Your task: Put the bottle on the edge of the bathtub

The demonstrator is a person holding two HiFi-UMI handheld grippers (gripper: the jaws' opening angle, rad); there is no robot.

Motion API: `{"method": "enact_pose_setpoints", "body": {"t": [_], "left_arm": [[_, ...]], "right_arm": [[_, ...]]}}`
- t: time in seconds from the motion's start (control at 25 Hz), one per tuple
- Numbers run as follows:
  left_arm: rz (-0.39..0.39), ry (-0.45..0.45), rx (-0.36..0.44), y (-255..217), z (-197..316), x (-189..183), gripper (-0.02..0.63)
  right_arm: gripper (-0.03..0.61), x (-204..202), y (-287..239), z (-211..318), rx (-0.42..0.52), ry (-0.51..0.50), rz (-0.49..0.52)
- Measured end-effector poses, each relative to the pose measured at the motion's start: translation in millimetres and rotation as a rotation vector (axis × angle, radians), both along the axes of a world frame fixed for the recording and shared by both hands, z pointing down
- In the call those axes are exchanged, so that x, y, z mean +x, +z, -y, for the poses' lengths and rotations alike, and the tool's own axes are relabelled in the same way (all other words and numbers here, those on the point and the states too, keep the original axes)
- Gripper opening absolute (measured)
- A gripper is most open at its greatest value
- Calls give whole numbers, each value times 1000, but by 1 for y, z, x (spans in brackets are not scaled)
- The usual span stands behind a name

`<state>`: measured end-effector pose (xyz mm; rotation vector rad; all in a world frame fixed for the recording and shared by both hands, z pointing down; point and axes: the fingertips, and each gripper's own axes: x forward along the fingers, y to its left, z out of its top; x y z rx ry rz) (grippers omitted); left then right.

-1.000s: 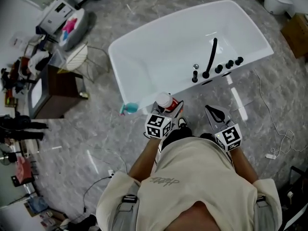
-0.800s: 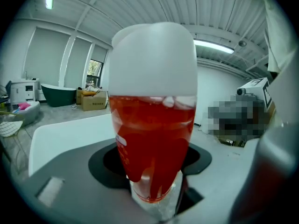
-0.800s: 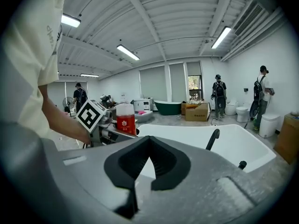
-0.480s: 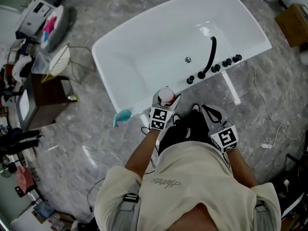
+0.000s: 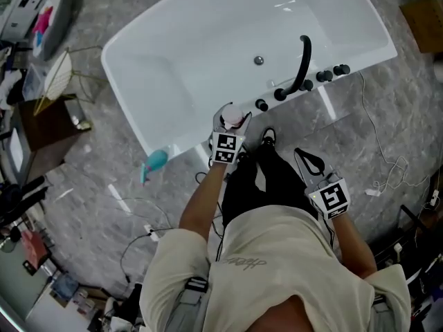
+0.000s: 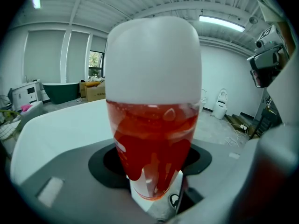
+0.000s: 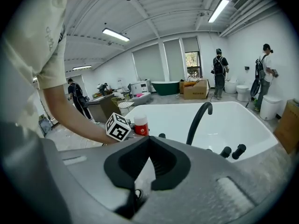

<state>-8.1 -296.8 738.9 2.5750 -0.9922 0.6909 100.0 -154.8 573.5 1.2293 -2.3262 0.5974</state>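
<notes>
A bottle [image 5: 234, 119] with a white cap and red liquid is clamped in my left gripper [image 5: 232, 126], which is shut on it. It hangs over the near rim of the white bathtub [image 5: 173, 144], just left of a black knob [image 5: 261, 105]; whether it touches the rim I cannot tell. In the left gripper view the bottle [image 6: 153, 125] fills the middle, with the tub's white rim [image 6: 60, 125] behind it. My right gripper [image 5: 306, 159] stays back near the person's legs, shut and empty. From the right gripper view the bottle [image 7: 140, 124] shows beside the left marker cube [image 7: 117, 127].
A black curved faucet [image 5: 302, 64] and several black knobs [image 5: 332, 72] stand on the tub's near rim to the right. A teal object [image 5: 154, 163] lies on the floor by the tub. Cables [image 5: 387, 164] trail at right, a brown cabinet [image 5: 45, 126] at left. People [image 7: 218, 78] stand far behind.
The left gripper has carried the bottle forward from beside the tub's outer wall to over its near rim. The right gripper has stayed back, still shut.
</notes>
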Motion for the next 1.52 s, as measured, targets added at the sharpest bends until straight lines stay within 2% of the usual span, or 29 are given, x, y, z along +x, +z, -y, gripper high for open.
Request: {"method": "enact_pose_setpoints", "body": {"t": [0.32, 0.64, 0.92, 1.12, 1.32, 1.52], "left_arm": [[11, -43, -39, 29, 6, 7, 298], [66, -50, -29, 49, -5, 2, 299], [188, 57, 78, 53, -19, 16, 307], [230, 34, 33, 62, -20, 6, 318], [200, 15, 10, 54, -21, 3, 324], [157, -33, -1, 26, -32, -9, 327]], "right_arm": [[0, 6, 7, 9, -31, -40, 6], [0, 8, 3, 12, -26, -51, 4], [0, 3, 7, 3, -24, -57, 12], [0, -10, 3, 1, 0, -75, 18], [0, -11, -2, 2, 30, -76, 21], [0, -16, 1, 6, 52, -91, 39]]}}
